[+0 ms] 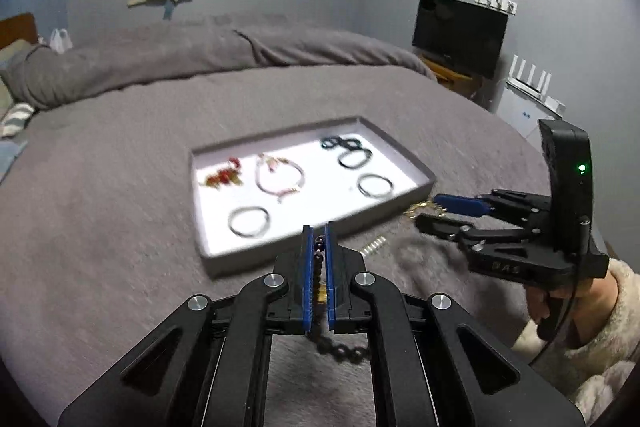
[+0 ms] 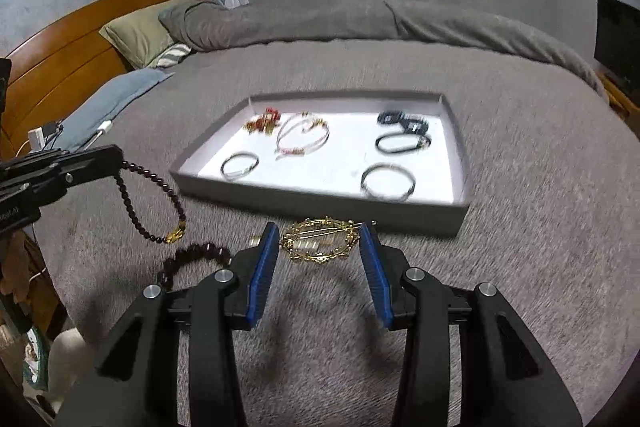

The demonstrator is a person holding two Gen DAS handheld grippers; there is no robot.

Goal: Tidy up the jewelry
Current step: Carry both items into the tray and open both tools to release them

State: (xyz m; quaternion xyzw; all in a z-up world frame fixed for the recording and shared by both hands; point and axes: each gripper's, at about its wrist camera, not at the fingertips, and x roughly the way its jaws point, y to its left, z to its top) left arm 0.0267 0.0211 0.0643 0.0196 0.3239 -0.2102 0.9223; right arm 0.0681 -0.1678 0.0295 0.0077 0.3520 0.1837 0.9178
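A grey tray (image 1: pixel 424 183) (image 2: pixel 460 207) with a white floor lies on the grey bed and holds several bracelets and rings. My left gripper (image 1: pixel 319 231) (image 2: pixel 116 157) is shut on a dark beaded bracelet (image 1: pixel 319 259) (image 2: pixel 132 203), which hangs from it above the blanket, left of the tray. My right gripper (image 2: pixel 319 233) (image 1: pixel 428 209) is open, its fingers on either side of a gold oval hair clip (image 2: pixel 318 239) (image 1: pixel 420 209) lying on the blanket just before the tray. A second dark beaded bracelet (image 2: pixel 192 255) lies left of it.
In the tray are two silver bangles (image 2: pixel 240 164) (image 2: pixel 387 181), a pink-and-white bracelet (image 2: pixel 302 135), a red-and-gold piece (image 2: pixel 264 121) and dark rings (image 2: pixel 402 133). A small pale item (image 1: pixel 373 246) lies on the blanket. Folded duvet and pillows lie behind; headboard at left.
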